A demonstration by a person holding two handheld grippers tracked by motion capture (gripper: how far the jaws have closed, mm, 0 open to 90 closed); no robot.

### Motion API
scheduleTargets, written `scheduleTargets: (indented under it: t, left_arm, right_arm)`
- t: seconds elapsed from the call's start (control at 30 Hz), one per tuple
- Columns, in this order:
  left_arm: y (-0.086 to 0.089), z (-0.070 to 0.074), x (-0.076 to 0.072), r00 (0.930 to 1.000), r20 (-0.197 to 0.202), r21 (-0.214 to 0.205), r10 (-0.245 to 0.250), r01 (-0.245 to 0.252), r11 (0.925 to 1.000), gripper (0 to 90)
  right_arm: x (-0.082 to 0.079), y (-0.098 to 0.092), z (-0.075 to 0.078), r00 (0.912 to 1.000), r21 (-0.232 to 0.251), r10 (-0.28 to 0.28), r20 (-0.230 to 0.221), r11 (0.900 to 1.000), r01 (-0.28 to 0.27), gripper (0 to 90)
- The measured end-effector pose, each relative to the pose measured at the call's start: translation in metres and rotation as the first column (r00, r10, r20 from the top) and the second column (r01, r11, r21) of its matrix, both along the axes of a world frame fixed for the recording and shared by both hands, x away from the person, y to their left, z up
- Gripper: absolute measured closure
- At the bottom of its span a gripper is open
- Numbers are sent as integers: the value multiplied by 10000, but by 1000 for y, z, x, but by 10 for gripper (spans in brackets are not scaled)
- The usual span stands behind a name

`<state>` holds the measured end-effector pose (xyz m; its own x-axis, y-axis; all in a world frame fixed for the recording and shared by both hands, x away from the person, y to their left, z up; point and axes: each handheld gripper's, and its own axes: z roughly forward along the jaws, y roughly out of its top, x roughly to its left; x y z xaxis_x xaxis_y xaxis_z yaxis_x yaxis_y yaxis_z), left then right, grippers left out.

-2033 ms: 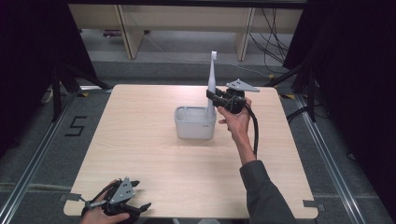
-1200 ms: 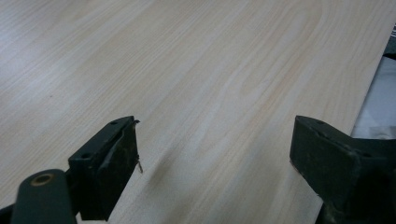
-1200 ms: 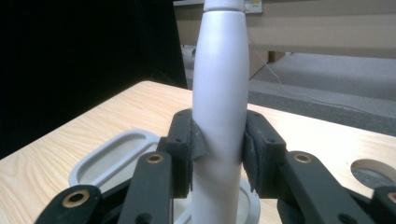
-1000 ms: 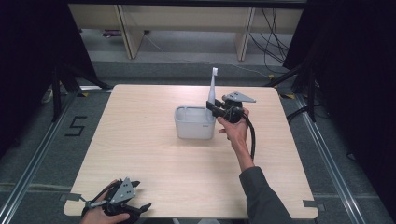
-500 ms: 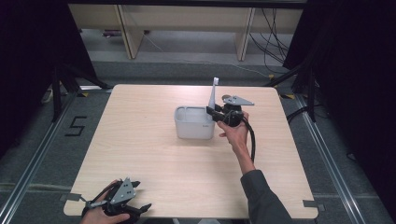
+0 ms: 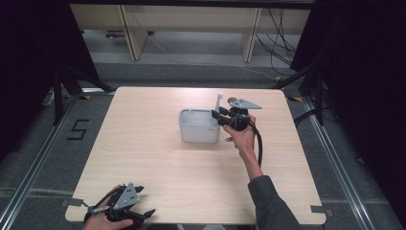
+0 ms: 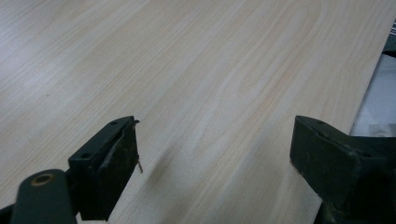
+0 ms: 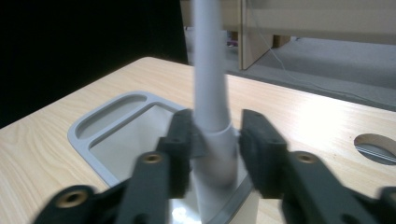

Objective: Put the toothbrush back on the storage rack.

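A white, long-handled stick [image 6: 219, 101] stands upright at the right end of a pale grey bin [image 6: 198, 127] at the table's middle. My right gripper [image 6: 216, 117] reaches in from the right with the stick [image 8: 210, 84] between its jaws. The jaws have just been opening, and the right pad [image 8: 254, 144] now shows a slim gap beside the handle's thick base. The bin's rim [image 8: 88, 140] lies just below, and the view is blurred. My left gripper [image 6: 143, 215] rests open at the front left corner, with only bare wood between its fingers [image 7: 116, 158].
The wooden table [image 6: 158, 167] has a round cable hole [image 8: 376, 147] near the right gripper. Shelving legs and cables stand on the floor beyond the far edge. A dark floor with a "5" mark [image 6: 76, 129] lies to the left.
The right hand has come down and a little left with the white stick, whose top now stands much lower over the bin. The left gripper has not moved.
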<state>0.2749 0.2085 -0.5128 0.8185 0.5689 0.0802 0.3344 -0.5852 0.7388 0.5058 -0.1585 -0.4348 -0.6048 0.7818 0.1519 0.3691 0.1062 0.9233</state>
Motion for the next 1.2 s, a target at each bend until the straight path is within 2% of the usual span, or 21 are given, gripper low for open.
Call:
scheduleTargets:
  t: [0.03, 0.07, 0.1, 0.2, 0.33, 0.5, 0.53, 0.57, 0.63, 0.67, 0.7, 0.73, 0.77, 0.8, 0.83, 0.97, 1.0, 1.1, 1.13, 1.17, 1.2]
  left_arm:
    - [0, 0, 0, 10000, -35, -73, -23, 23, 10000, 147]
    - [0, 0, 0, 10000, -14, 44, -48, 49, 10000, 147]
    - [0, 0, 0, 10000, 3, 89, -34, 34, 10000, 147]
    - [0, 0, 0, 10000, 31, 104, -74, 73, 9999, 148]
    - [0, 0, 0, 10000, -7, 82, -28, 28, 10000, 148]
    - [1, 0, 1, 9999, 71, 82, -105, 105, 9999, 147]
    - [0, 0, 0, 10000, -6, 69, -21, 21, 10000, 147]
    - [0, 0, 0, 10000, 1, 45, -27, 27, 10000, 147]
    - [1, 1, 1, 9999, 52, 70, -106, 106, 9999, 147]
    - [1, 1, 1, 9999, 70, 63, -95, 94, 9999, 147]
    - [1, 2, 1, 9999, -9, 287, -118, 118, 9995, 147]
    - [0, 1, 1, 9999, 143, 251, -59, 56, 9997, 147]
    - [0, 2, 1, 9999, 126, 219, -87, 84, 9997, 148]
    - [0, 1, 0, 9998, 136, -1, -110, 110, 9999, 147]
    - [0, 2, 0, 9999, 128, 42, -94, 94, 9999, 147]
    - [1, 3, 0, 9998, 27, 104, -206, 206, 9997, 147]
    - [1, 4, 0, 9998, 78, 219, -179, 177, 9996, 147]
    - [1, 3, 0, 9998, 135, 134, -112, 110, 9999, 147]
    - [1, 4, 0, 9998, 30, 103, -204, 203, 9997, 147]
    - [0, 3, 0, 9997, 196, 70, -119, 118, 9999, 147]
    - [1, 4, 0, 9997, 138, 227, -183, 180, 9996, 148]
  right_arm:
    - [0, -1, 0, 10000, 90, 36, 40, 10000, -36, 546]
    - [-1, -2, 1, 9998, 61, 149, 158, 9999, -150, 533]
    - [-4, -1, 1, 10000, 321, 47, -20, 9995, -46, 507]
    - [-8, -1, 5, 9998, 36, 65, 208, 10000, -66, 438]
    - [-14, -3, 9, 9995, 75, 50, 298, 10000, -52, 391]
    - [-22, -7, 12, 9997, 37, 54, 222, 10000, -54, 368]
    - [-23, -8, 12, 9995, 76, 92, 319, 9999, -95, 368]
    - [-26, -8, 13, 9999, 295, -75, 130, 9995, 71, 364]
    - [-28, -11, 12, 9995, 138, 74, 315, 9999, -78, 361]
    - [-30, -12, 12, 9996, 125, 156, 241, 9998, -159, 359]
    - [-31, -13, 12, 9998, 8, 105, 193, 9999, -105, 354]
    - [-31, -14, 12, 9993, -27, 166, 334, 9999, -165, 354]
    - [-33, -15, 12, 9996, 106, 214, 209, 9997, -217, 351]
    - [-34, -17, 13, 9995, -111, 237, 223, 9997, -234, 351]
    - [-36, -17, 13, 9998, 151, 135, 118, 9998, -136, 351]
    - [-40, -24, 16, 9997, 19, 15, 234, 10000, -16, 348]
    - [-41, -24, 16, 9998, 204, 90, 180, 9997, -94, 346]
    - [-43, -27, 17, 9999, 173, 61, 91, 9998, -63, 334]
    - [-45, -28, 17, 10000, 150, 6, 40, 9999, -7, 334]
    - [-46, -29, 17, 10000, 84, 33, 61, 10000, -33, 333]
    - [-45, -30, 17, 9996, 21, 168, 237, 9999, -168, 331]
